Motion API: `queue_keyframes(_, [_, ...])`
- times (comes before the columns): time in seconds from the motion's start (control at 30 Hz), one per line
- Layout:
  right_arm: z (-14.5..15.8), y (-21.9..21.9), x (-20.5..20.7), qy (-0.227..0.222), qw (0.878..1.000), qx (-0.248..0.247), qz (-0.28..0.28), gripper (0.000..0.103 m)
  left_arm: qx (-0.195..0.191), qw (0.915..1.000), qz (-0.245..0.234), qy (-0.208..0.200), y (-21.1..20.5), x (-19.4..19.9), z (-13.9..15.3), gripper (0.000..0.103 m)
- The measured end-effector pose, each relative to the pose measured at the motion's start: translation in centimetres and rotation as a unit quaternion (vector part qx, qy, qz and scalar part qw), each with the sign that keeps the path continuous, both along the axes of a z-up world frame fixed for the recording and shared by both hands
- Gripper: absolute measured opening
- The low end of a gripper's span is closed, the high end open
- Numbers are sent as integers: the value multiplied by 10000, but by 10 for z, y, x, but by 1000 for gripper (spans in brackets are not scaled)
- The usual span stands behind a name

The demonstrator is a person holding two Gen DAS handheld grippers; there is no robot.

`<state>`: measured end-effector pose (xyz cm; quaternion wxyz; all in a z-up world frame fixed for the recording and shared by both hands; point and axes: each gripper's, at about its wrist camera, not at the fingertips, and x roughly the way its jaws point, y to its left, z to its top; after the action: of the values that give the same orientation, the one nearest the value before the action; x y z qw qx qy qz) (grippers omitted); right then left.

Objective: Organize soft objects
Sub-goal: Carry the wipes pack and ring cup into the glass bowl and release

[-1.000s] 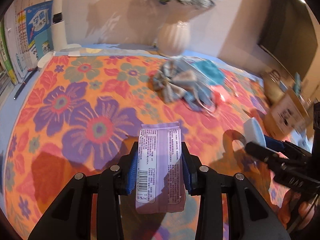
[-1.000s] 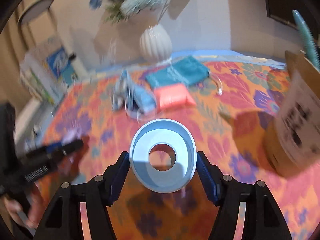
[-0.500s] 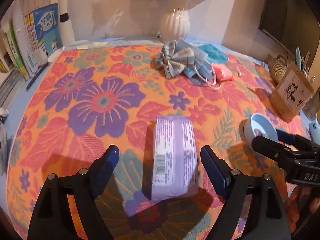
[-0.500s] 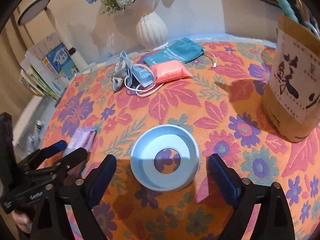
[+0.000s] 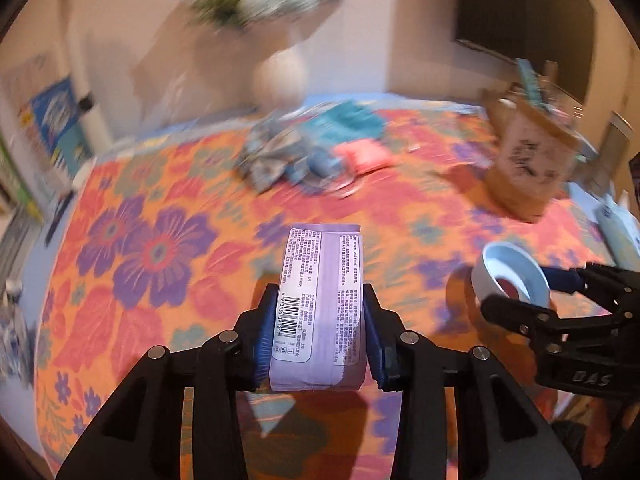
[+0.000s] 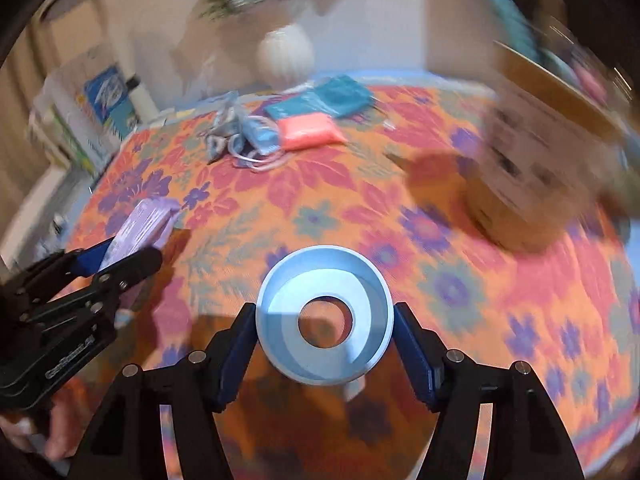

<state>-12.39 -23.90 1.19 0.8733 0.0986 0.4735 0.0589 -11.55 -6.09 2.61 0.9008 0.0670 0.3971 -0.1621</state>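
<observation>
Left tool [image 5: 320, 330]: clenched on the purple tissue pack [image 5: 322, 304], printed label and barcode facing up, pack raised over the floral surface [image 5: 160, 280]. The left wrist view alone shows the label; the right wrist view shows the same pack [image 6: 140, 224] from the side, tilted, at the left edge.

Right tool [image 6: 325, 340]: grasping the pale blue ring [image 6: 324, 316], its blue pads pressed to either side. The right wrist view shows the central hole face-on; the left wrist view shows the ring [image 5: 510, 276] at an angle, off to the right.

Far end of the surface, near the white vase [image 6: 285, 56]: a patterned fabric bow [image 5: 268, 156], a blue face mask [image 6: 260, 136], a coral pouch [image 6: 308, 130] and a teal pouch [image 6: 332, 96], lying close together.

Right side: brown paper bag [image 5: 528, 160], upright, blurred in both views.
</observation>
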Motion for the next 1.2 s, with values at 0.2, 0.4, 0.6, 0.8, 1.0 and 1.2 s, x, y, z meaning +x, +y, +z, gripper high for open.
queue_keyframes(0.2, [17, -76, -44, -18, 9946, 231, -1008, 66, -247, 9958, -883, -44, -67, -30, 24, 35])
queue_keyframes(0.4, [52, -138, -70, -467, 9830, 43, -1773, 66, -659, 9813, -1809, -28, -142, -73, 42, 35])
queue_keyframes(0.6, [73, -187, -93, -819, 9705, -107, -2263, 66, -881, 9691, -2293, -238, -205, -87, 69, 35])
queue_keyframes(0.8, [87, -240, -99, -990, 9590, 26, -2656, 66, -1155, 9674, -2246, -191, -253, -60, 87, 35])
queue_keyframes(1.0, [109, -280, -85, -1291, 9479, 236, -2902, 66, -1314, 9699, -2045, -165, -295, -22, 108, 35])
queue_keyframes(1.2, [126, -310, -54, -1476, 9357, 389, -3181, 66, -1559, 9692, -1896, -218, -325, 15, 131, 35])
